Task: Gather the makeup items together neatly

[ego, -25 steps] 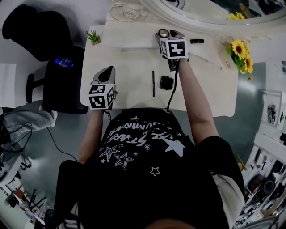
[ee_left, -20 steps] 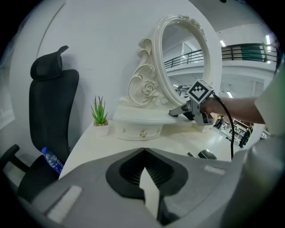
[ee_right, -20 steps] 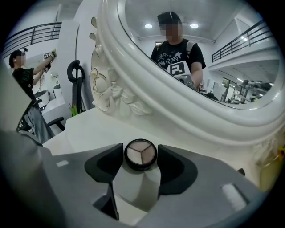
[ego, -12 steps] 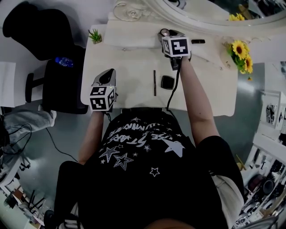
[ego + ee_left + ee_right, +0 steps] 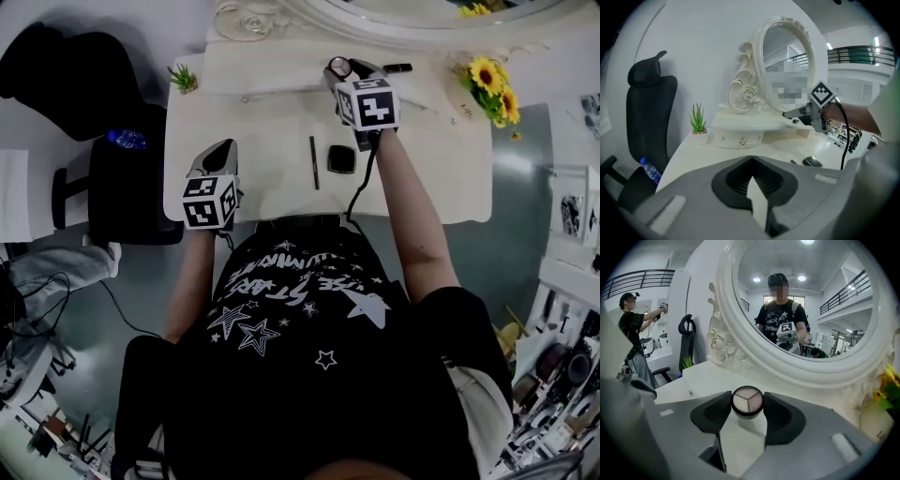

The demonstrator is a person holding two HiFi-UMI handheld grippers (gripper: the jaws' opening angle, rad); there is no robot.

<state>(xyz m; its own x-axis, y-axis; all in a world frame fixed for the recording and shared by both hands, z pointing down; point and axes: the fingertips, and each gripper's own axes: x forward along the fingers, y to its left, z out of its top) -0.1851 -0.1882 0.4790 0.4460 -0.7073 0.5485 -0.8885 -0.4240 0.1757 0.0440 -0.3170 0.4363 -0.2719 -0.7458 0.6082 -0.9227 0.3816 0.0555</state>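
Ideally the right gripper [image 5: 349,71], jaws just closed onto the round palette [image 5: 747,402], sets it flat beside the black compact [image 5: 341,158]; the left gripper [image 5: 751,171] has its jaws shut, empty.

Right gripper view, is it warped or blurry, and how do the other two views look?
Right gripper view: fisheye bends the mirror frame; round compact sharp; faces mosaicked. Left gripper view: black rounded corners, mosaic patch in the mirror. Head view: dim overall, pale tabletop brightest.
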